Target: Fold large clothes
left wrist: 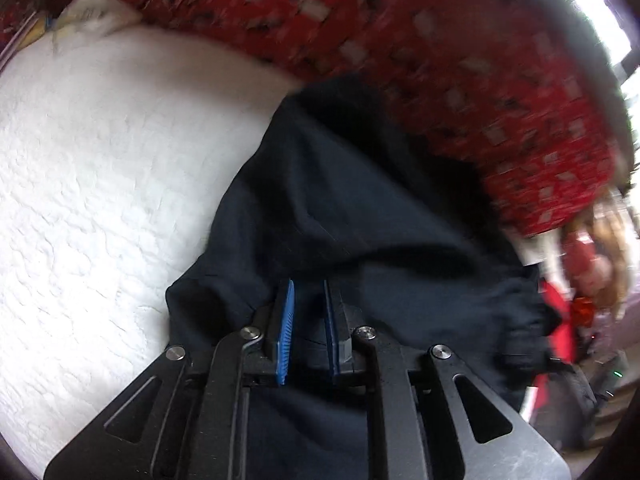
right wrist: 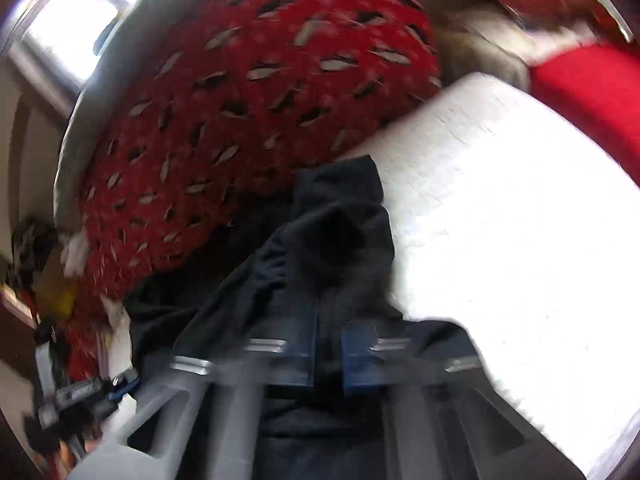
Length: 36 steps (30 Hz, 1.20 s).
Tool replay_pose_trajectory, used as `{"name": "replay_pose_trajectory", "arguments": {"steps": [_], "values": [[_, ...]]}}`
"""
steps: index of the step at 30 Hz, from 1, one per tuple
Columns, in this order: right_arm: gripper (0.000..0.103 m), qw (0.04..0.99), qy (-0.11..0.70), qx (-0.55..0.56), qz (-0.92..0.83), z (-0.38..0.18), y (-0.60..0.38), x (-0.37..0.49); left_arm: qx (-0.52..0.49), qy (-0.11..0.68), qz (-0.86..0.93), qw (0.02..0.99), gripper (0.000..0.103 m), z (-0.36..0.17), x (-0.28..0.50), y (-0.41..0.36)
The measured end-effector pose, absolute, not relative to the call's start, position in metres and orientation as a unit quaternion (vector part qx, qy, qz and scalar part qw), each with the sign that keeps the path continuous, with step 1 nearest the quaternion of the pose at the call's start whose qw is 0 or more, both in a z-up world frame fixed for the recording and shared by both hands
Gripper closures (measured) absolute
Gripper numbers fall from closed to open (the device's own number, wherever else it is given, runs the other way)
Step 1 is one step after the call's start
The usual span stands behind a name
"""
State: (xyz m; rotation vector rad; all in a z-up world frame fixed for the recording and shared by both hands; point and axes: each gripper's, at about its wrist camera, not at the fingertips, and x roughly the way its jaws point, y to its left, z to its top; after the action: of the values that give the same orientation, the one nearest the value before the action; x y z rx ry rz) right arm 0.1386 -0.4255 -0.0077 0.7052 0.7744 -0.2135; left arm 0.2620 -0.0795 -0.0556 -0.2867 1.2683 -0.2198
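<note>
Dark navy garment (left wrist: 340,200) lies bunched on the white textured bed cover (left wrist: 100,180), its far end pushed up against the red patterned blanket (left wrist: 360,20) that runs along the back. From my left gripper (left wrist: 310,312) I see it as a long, rumpled shape with a gathered edge off to the right; from my right gripper (right wrist: 327,344) the same cloth (right wrist: 340,232) rises in a soft hump just ahead of me, beside the white cover (right wrist: 500,200) and below the blanket (right wrist: 260,100).

My left jaws stand with a narrow gap between the blue pads; dark fabric shows behind and under them, yet I see no fold pressed between the pads, so I take them as slightly open and holding nothing. My right jaws are badly smeared by blur; a narrow gap seems to show, and cloth lies right at it, but whether I pinch any of it I cannot tell.

As for progress, I judge the folding far from finished: the garment is heaped and creased, with no flat, squared layers anywhere. It has yet to be spread smooth, folded over and evened up
</note>
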Motion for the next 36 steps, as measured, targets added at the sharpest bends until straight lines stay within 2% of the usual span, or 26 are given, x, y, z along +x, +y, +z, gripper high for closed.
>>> {"name": "replay_pose_trajectory", "arguments": {"steps": [1, 4, 7, 8, 9, 10, 11, 12, 13, 14, 15, 16, 18, 19, 20, 22, 26, 27, 28, 29, 32, 36], "values": [[0.095, 0.864, 0.365, 0.33, -0.111, -0.011, -0.426, 0.137, -0.125, 0.587, -0.099, 0.794, 0.091, -0.061, 0.263, -0.08], [0.096, 0.824, 0.425, 0.352, -0.124, -0.054, -0.44, 0.138, -0.107, 0.59, -0.095, 0.795, 0.091, -0.053, 0.261, -0.08], [0.086, 0.834, 0.395, 0.365, -0.125, -0.029, -0.441, 0.123, -0.137, 0.596, -0.122, 0.782, 0.091, -0.037, 0.245, -0.071], [0.086, 0.842, 0.387, 0.354, -0.127, -0.02, -0.435, 0.117, -0.136, 0.6, -0.128, 0.778, 0.091, -0.032, 0.235, -0.069], [0.085, 0.853, 0.375, 0.342, -0.118, -0.01, -0.427, 0.106, -0.138, 0.601, -0.132, 0.776, 0.089, -0.03, 0.226, -0.068], [0.081, 0.859, 0.369, 0.339, -0.102, -0.005, -0.42, 0.098, -0.137, 0.606, -0.14, 0.771, 0.083, -0.033, 0.214, -0.068], [0.074, 0.858, 0.374, 0.341, -0.092, -0.007, -0.415, 0.091, -0.124, 0.619, -0.139, 0.763, 0.08, -0.038, 0.2, -0.071], [0.073, 0.848, 0.395, 0.345, -0.081, -0.016, -0.409, 0.085, -0.111, 0.633, -0.141, 0.753, 0.079, -0.043, 0.19, -0.074], [0.073, 0.827, 0.433, 0.352, -0.067, -0.032, -0.404, 0.082, -0.098, 0.645, -0.144, 0.744, 0.079, -0.049, 0.183, -0.077], [0.08, 0.803, 0.474, 0.357, -0.058, -0.049, -0.401, 0.078, -0.085, 0.651, -0.144, 0.741, 0.079, -0.052, 0.173, -0.079], [0.083, 0.783, 0.502, 0.363, -0.053, -0.064, -0.397, 0.071, -0.074, 0.647, -0.144, 0.745, 0.079, -0.05, 0.163, -0.079], [0.083, 0.794, 0.479, 0.37, -0.056, -0.06, -0.396, 0.06, -0.063, 0.649, -0.146, 0.744, 0.079, -0.045, 0.152, -0.077], [0.083, 0.778, 0.489, 0.389, -0.058, -0.052, -0.398, 0.045, -0.069, 0.664, -0.154, 0.728, 0.079, -0.041, 0.139, -0.07], [0.08, 0.77, 0.495, 0.399, -0.055, -0.051, -0.399, 0.038, -0.081, 0.674, -0.16, 0.717, 0.079, -0.038, 0.129, -0.061], [0.072, 0.763, 0.502, 0.404, -0.056, -0.049, -0.399, 0.027, -0.085, 0.677, -0.162, 0.712, 0.079, -0.035, 0.121, -0.054], [0.062, 0.748, 0.532, 0.392, -0.065, -0.047, -0.398, 0.008, -0.078, 0.677, -0.163, 0.713, 0.079, -0.029, 0.107, -0.038], [0.062, 0.74, 0.55, 0.382, -0.059, -0.049, -0.39, -0.052, -0.06, 0.672, -0.139, 0.725, 0.074, -0.016, 0.093, -0.002], [0.062, 0.74, 0.551, 0.381, -0.065, -0.048, -0.39, -0.067, -0.064, 0.669, -0.131, 0.728, 0.069, -0.014, 0.087, 0.009], [0.057, 0.743, 0.547, 0.379, -0.075, -0.045, -0.391, -0.082, -0.07, 0.667, -0.117, 0.732, 0.064, -0.014, 0.083, 0.025], [0.051, 0.745, 0.544, 0.377, -0.083, -0.043, -0.393, -0.091, -0.071, 0.667, -0.106, 0.734, 0.062, -0.015, 0.082, 0.029], [0.04, 0.751, 0.527, 0.38, -0.118, -0.039, -0.406, -0.123, -0.072, 0.673, -0.08, 0.732, 0.062, -0.026, 0.075, 0.051], [0.04, 0.73, 0.55, 0.392, -0.103, -0.058, -0.411, -0.139, -0.096, 0.698, -0.075, 0.705, 0.062, -0.048, 0.064, 0.066]]}}
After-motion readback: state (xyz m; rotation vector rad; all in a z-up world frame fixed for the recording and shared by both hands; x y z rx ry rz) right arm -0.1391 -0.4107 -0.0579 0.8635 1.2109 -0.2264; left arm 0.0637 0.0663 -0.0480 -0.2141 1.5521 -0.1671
